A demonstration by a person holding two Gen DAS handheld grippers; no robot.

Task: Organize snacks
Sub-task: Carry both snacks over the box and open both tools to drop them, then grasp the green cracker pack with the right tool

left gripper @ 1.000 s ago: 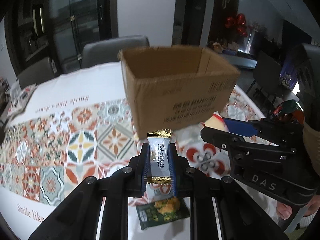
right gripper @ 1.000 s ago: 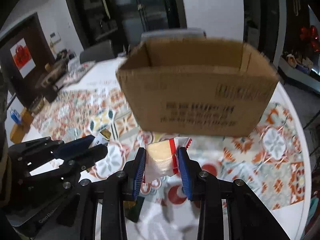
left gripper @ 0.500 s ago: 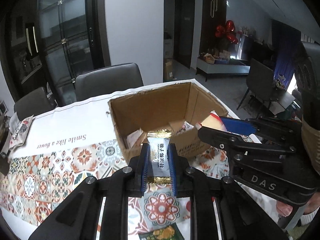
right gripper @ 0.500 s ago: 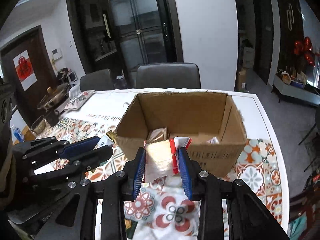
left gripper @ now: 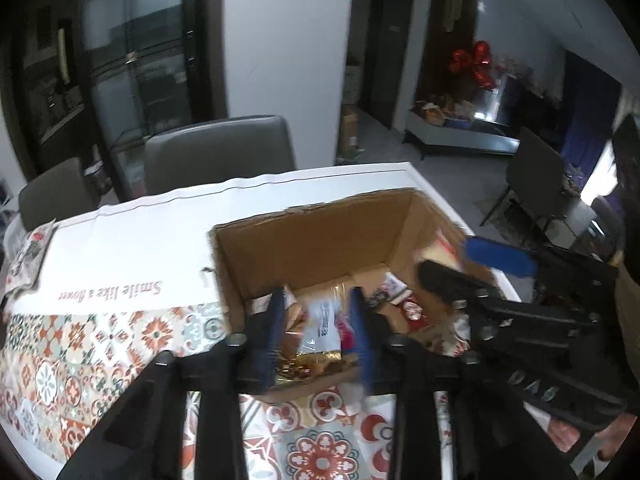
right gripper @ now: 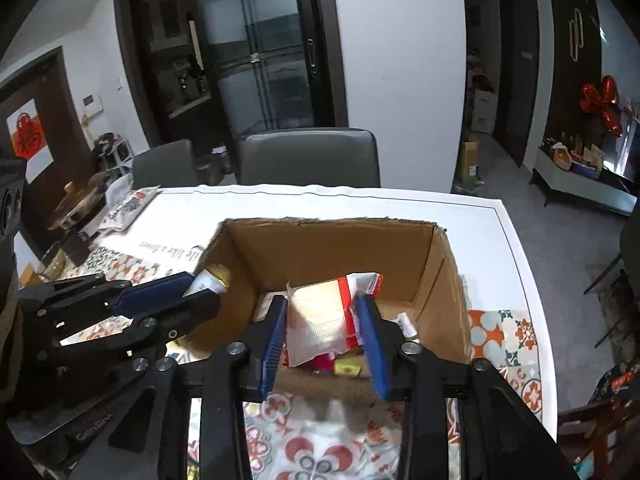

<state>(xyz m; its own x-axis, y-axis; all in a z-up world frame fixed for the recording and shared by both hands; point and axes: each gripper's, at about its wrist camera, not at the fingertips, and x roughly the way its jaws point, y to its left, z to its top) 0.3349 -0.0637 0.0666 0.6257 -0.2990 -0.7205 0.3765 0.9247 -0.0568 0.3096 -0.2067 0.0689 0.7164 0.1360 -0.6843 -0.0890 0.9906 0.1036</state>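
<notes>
Nearest the left wrist camera, the left gripper (left gripper: 320, 330) has its jaws spread wide over the near wall of the cardboard box (left gripper: 320, 236). The white-and-gold snack packet (left gripper: 322, 332) sits between the blue pads, but with a gap on each side; it looks released, though motion blur hides whether one pad touches it. It appears to be over the box's near left corner, among other wrappers.

Just beside it, the right gripper (right gripper: 326, 334) hangs over the box's near wall, towards the right. The red-and-white sachet (right gripper: 320, 316) stands between its pads; the jaws look partly apart, and whether they grip it I cannot tell.

The box stands on the patterned tablecloth (right gripper: 508, 340), near the tabletop's far right corner; grey chairs (right gripper: 310, 158) stand beyond the far edge.

The risk, as I judge it: both grippers crowd the near wall, so a packet could catch on the rim and fall outside, or the grippers could knock together and shove the light box.
</notes>
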